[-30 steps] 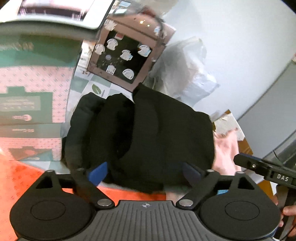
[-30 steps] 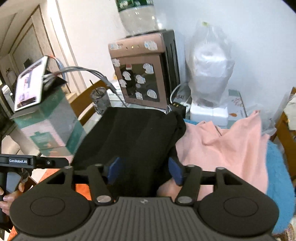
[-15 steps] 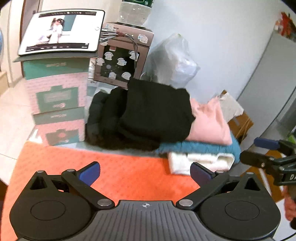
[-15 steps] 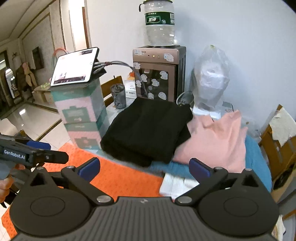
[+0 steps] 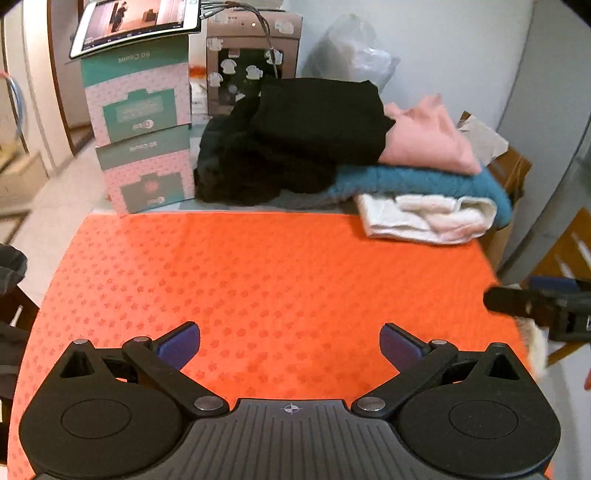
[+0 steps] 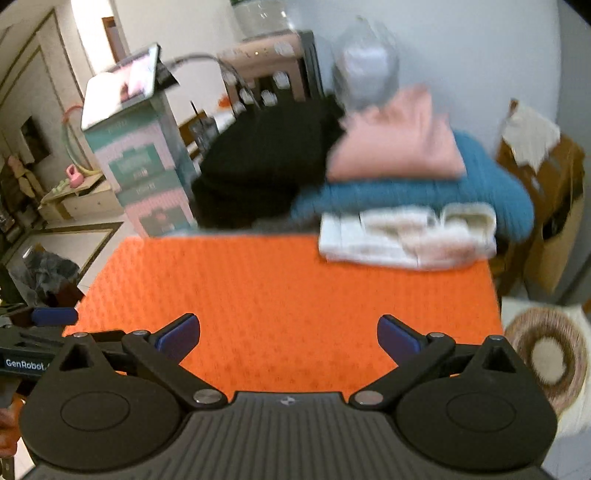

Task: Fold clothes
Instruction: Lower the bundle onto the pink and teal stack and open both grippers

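Note:
Folded clothes are piled at the far end of the orange mat (image 5: 266,266): a black garment (image 5: 317,122) on top at the left, a pink one (image 5: 424,136) beside it, a teal knit (image 5: 417,181) beneath, and a white towel (image 5: 424,218) in front. My left gripper (image 5: 290,345) is open over the bare mat, well short of the pile, nothing between its fingers. My right gripper (image 6: 288,338) is open too, over the mat's near part; the same black garment (image 6: 258,158), pink garment (image 6: 399,144) and towel (image 6: 406,236) lie ahead.
Stacked pink-and-green boxes (image 5: 142,122) with a tablet (image 5: 136,22) on top stand left of the pile. A water dispenser (image 5: 251,48) and plastic bag (image 5: 351,55) are behind. A round woven mat (image 6: 546,350) lies right of the table. The other gripper (image 5: 535,306) shows at the right edge.
Both grippers let go of the black garment, opened wide and drew back from the pile toward the near end of the orange mat. The black garment stays on the stack.

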